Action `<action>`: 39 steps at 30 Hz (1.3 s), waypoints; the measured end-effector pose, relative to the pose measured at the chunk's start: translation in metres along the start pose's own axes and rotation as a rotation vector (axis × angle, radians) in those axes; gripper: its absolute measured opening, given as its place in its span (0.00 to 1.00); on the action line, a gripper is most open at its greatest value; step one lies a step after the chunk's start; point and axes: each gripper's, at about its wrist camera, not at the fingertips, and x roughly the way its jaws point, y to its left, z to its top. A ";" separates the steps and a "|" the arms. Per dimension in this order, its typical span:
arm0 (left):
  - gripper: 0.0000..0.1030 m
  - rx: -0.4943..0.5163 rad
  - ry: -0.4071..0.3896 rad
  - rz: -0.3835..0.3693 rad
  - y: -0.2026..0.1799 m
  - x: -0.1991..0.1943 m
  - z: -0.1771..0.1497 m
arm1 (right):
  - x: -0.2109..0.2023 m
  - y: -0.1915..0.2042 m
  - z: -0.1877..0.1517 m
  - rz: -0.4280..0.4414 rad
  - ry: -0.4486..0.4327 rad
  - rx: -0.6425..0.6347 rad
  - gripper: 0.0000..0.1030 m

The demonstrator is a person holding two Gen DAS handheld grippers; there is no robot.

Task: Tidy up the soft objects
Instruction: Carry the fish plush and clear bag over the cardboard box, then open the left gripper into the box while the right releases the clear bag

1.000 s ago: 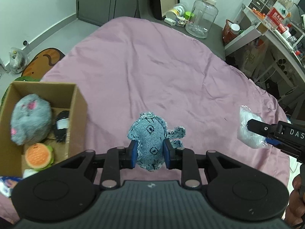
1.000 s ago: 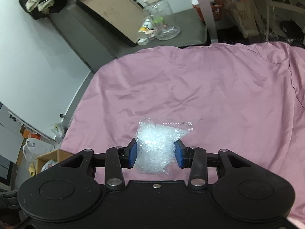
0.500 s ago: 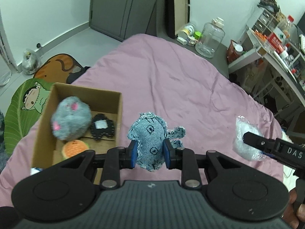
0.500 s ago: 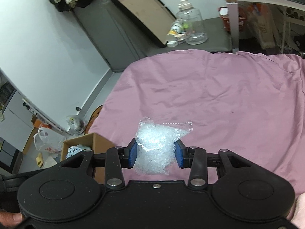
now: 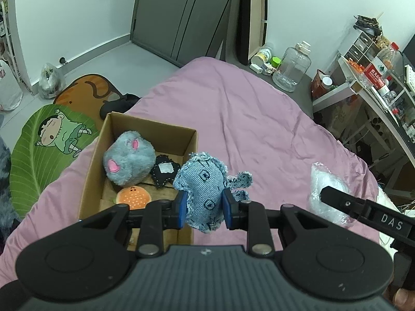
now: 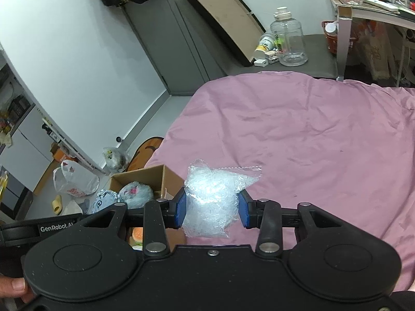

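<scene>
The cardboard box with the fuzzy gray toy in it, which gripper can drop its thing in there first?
Probably the left. The left gripper holds the denim toy right at the cardboard box edge. The right gripper, with its clear bag, sits farther over the pink bedspread.

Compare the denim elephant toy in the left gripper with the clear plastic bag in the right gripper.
The blue denim elephant toy is opaque stitched fabric with frayed edges; the clear plastic bag of translucent filling is glossy and see-through. The toy hangs at the open cardboard box's corner; the bag hangs over the pink bedsheet. Both are held aloft, clamped between blue pads.
</scene>
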 end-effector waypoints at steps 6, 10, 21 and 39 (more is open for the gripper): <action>0.26 -0.009 0.010 -0.010 0.013 -0.001 -0.003 | 0.002 0.017 -0.006 -0.001 0.016 -0.033 0.38; 0.26 -0.027 0.017 -0.020 0.026 0.000 -0.006 | 0.004 0.029 -0.008 -0.004 0.025 -0.057 0.38; 0.26 -0.070 0.066 -0.031 0.055 0.017 -0.010 | 0.015 0.050 -0.011 -0.011 0.046 -0.086 0.38; 0.48 -0.139 0.168 -0.016 0.077 0.051 -0.012 | 0.051 0.071 -0.008 0.035 0.116 -0.100 0.38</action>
